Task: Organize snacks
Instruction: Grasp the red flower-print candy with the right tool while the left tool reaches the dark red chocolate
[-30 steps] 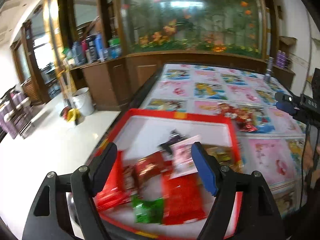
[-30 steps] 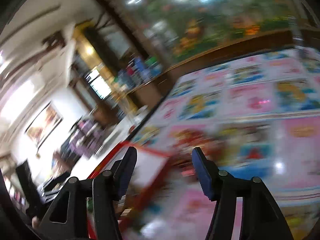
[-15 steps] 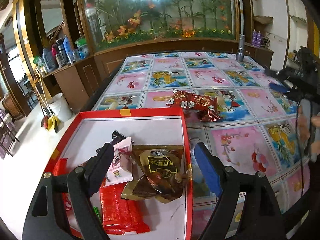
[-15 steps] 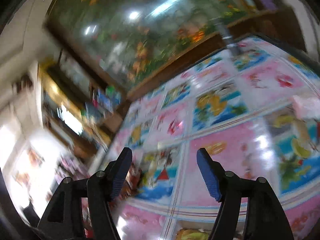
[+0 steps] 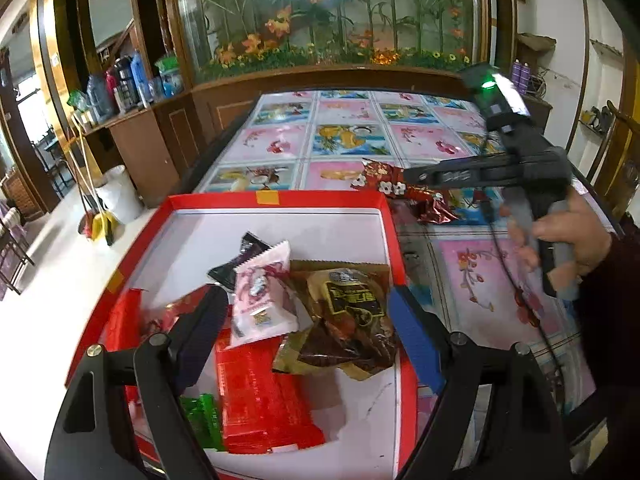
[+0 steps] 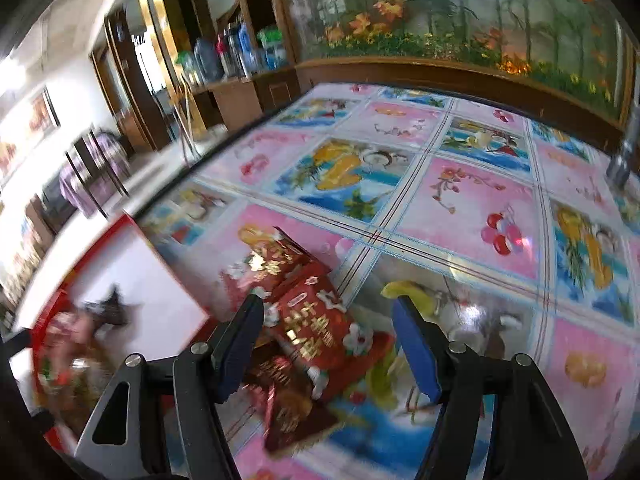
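A red tray (image 5: 280,199) with a white floor holds several snacks: a pink-white packet (image 5: 260,300), a brown-gold bag (image 5: 352,312), a red packet (image 5: 260,400), a green one (image 5: 204,420) and a black one (image 5: 240,260). My left gripper (image 5: 304,304) hangs open just above the pink and brown-gold packets, touching neither. A red bag with white flowers (image 6: 320,320) lies on the tablecloth to the right of the tray (image 6: 132,280). My right gripper (image 6: 328,308) is open with this bag between its jaws, pads clear of it. In the left wrist view its black fingers (image 5: 452,176) reach over that bag (image 5: 428,204).
The table wears a glossy pink and blue picture cloth (image 6: 460,200). A glass case of flowers (image 5: 340,20) backs it, with a wooden counter of bottles (image 5: 128,80) to the left. A white bucket (image 5: 120,196) stands on the floor. A person's hand (image 5: 572,232) holds the right gripper.
My right gripper swung from the far table back down to the red flowered bag, which now sits between its jaws. My left gripper shifted right over the tray and sank a little.
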The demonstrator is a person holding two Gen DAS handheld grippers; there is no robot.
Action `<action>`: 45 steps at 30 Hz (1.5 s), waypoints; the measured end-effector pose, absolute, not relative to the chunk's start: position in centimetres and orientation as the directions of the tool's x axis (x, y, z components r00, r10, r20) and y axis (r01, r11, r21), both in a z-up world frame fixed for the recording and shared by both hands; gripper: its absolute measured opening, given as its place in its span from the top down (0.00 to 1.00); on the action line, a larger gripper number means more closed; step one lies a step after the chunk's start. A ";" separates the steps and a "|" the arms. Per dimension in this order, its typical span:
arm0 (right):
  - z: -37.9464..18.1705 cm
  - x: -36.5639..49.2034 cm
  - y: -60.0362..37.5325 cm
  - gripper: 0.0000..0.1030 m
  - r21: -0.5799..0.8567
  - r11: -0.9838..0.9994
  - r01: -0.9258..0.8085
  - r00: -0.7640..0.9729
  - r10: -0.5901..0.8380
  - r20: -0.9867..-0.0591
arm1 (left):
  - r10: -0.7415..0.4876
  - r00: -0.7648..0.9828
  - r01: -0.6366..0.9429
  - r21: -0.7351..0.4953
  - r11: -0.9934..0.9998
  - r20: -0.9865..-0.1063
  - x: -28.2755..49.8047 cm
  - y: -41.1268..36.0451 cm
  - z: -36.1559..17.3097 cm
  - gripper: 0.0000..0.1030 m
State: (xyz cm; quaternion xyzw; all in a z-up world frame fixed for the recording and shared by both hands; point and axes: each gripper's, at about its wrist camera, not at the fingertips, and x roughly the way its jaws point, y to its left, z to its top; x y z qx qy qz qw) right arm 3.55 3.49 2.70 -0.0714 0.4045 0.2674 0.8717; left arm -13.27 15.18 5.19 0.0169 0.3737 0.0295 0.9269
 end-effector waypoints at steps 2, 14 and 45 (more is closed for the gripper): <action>1.5 4.0 3.9 0.36 0.071 0.845 -0.530 0.513 0.386 -0.767 | 0.064 0.718 -0.029 0.062 0.998 -0.693 -13.0 14.7 5.1 0.20; 1.6 4.9 0.4 0.64 0.035 0.880 -0.475 0.533 0.319 -0.784 | -0.097 0.667 0.064 -0.073 0.995 -0.738 -9.6 10.2 5.5 0.20; 3.3 8.5 -11.3 0.66 0.450 0.888 -0.094 0.516 0.430 -0.741 | -0.246 0.532 0.069 -0.248 0.966 -0.810 2.5 2.4 0.6 0.19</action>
